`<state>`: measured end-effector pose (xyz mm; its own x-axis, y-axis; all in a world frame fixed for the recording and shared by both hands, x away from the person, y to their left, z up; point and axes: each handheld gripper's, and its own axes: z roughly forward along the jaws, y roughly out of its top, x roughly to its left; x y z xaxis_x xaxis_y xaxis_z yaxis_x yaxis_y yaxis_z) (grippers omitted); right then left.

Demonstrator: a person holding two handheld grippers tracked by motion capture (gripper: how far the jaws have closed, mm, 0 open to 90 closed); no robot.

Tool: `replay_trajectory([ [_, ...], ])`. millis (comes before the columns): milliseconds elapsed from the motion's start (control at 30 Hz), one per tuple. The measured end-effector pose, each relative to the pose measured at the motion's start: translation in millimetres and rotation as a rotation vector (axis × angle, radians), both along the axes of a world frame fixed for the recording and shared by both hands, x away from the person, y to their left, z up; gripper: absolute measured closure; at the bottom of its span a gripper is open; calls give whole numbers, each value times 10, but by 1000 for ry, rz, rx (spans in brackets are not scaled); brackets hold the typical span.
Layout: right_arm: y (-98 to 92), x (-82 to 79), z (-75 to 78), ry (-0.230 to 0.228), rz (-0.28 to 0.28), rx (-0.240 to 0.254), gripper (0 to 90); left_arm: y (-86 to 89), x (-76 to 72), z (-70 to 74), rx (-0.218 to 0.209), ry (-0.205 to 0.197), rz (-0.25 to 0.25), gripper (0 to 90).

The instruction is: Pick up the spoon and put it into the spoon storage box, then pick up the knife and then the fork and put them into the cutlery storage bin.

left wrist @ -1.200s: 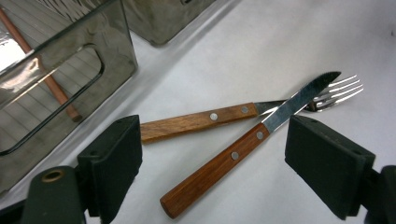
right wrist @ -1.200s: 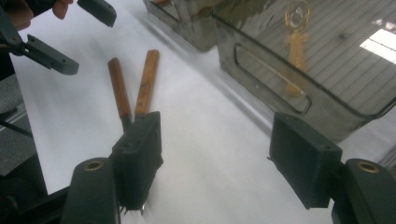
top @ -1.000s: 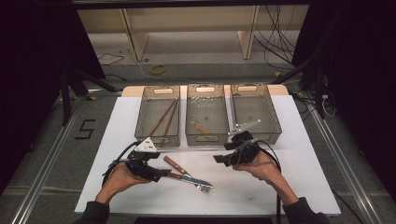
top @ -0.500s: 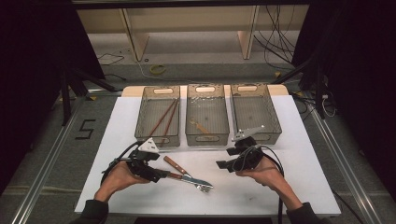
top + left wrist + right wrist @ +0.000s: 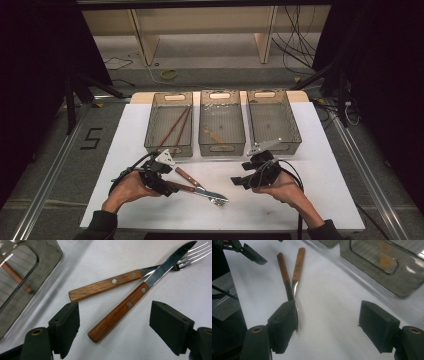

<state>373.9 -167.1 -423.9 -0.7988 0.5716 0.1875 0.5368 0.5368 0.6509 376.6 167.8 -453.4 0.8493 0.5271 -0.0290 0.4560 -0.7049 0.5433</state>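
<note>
A wooden-handled knife (image 5: 117, 315) and a matching fork (image 5: 105, 286) lie crossed at their metal ends on the white table (image 5: 300, 200). In the high view the knife (image 5: 182, 188) and fork (image 5: 187, 176) lie between my two hands. My left gripper (image 5: 170, 186) is open. Its jaws have just been closing, and the end of the knife handle lies between them untouched (image 5: 115, 308). My right gripper (image 5: 239, 181) is open and points left at the cutlery tips. Nothing lies between its pads (image 5: 327, 306); the knife (image 5: 282, 265) and fork (image 5: 299, 260) lie beyond its left jaw.
Three clear bins stand in a row behind the hands. The left bin (image 5: 168, 150) holds brown chopsticks (image 5: 175, 125). A small utensil (image 5: 215, 136) lies in the middle bin (image 5: 220, 150), and the right bin (image 5: 295, 135) stands just behind my right gripper. The left gripper (image 5: 249, 253) shows in the right gripper view.
The right gripper has drifted slightly toward the near edge of the table. The left hand, knife and fork lie as before.
</note>
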Motion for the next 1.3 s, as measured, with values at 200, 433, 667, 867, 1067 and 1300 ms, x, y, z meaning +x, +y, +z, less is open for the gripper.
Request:
replay_trajectory([
  [200,-8,-17,-25,5,4,-2,308,-60,38,-45,54,13,-27,265],
  [433,-22,-30,-43,12,4,-4,308,-108,59,-86,75,17,-50,283],
  [667,-23,-38,-58,12,7,-6,308,-105,83,-146,115,22,-56,294],
  [867,-29,-50,-54,9,9,-7,310,-83,95,-168,132,29,-62,305],
  [1067,-35,-34,-62,15,5,-4,312,-82,113,-189,146,38,-71,316],
  [1300,-44,-25,-72,16,9,-3,314,-92,131,-227,175,54,-79,346],
])
